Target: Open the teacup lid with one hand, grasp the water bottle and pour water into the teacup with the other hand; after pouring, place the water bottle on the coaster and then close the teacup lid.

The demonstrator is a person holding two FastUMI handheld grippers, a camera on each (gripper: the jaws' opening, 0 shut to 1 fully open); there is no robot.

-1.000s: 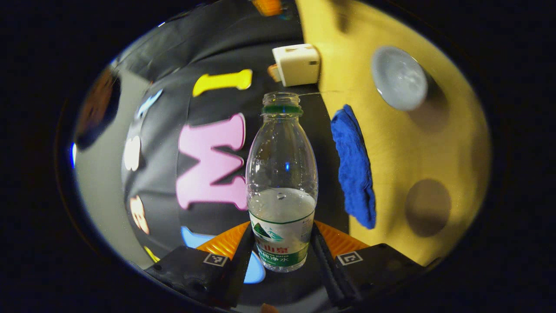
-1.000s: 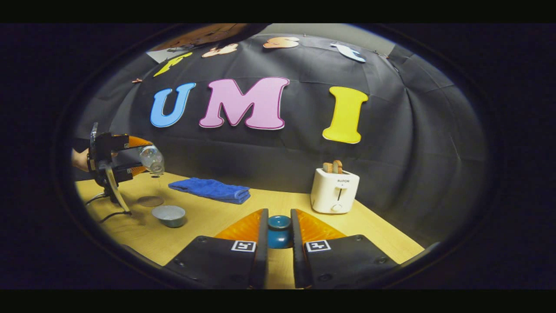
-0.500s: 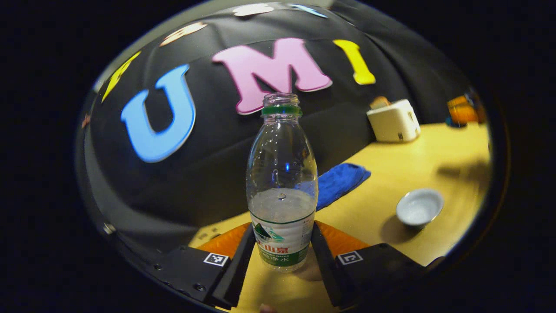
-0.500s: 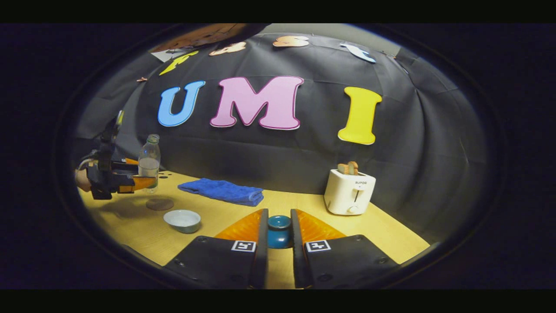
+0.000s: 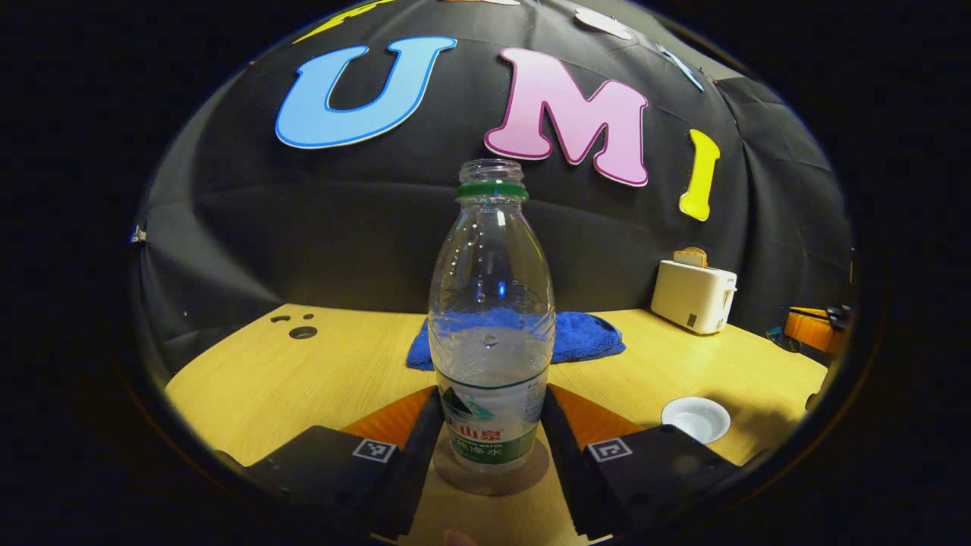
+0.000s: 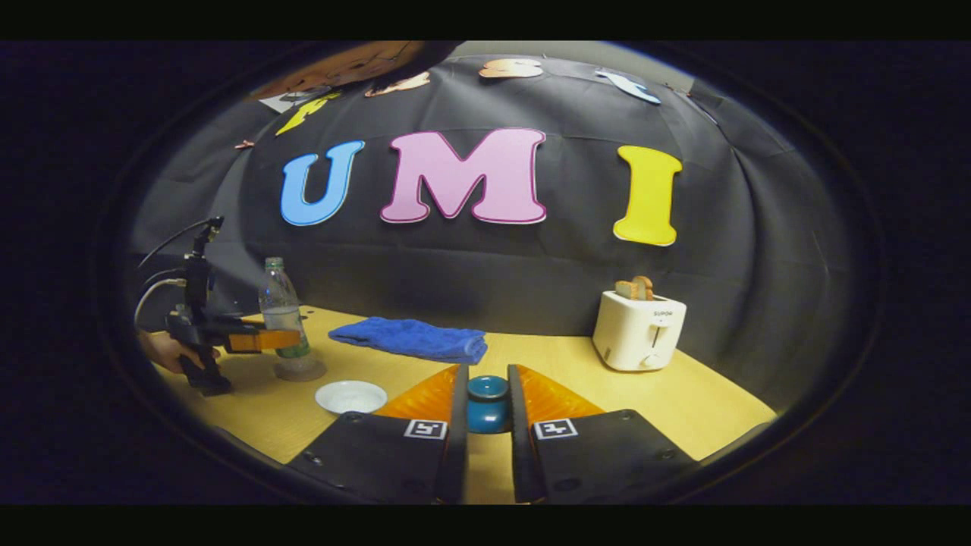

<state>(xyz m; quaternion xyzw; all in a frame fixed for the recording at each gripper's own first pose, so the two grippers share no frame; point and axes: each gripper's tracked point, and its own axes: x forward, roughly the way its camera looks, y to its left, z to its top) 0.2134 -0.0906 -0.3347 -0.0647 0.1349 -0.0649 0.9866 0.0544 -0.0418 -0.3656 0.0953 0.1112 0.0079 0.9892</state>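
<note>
Left gripper view: left gripper (image 5: 489,432) jaws clamp the clear plastic water bottle (image 5: 491,318), upright on the round brown coaster (image 5: 491,472). Release only once the base sits flat and centred. Right gripper (image 6: 484,413) jaws grip the teal teacup lid (image 6: 487,403); the white teacup (image 6: 350,396) stands beside the coaster.
</note>
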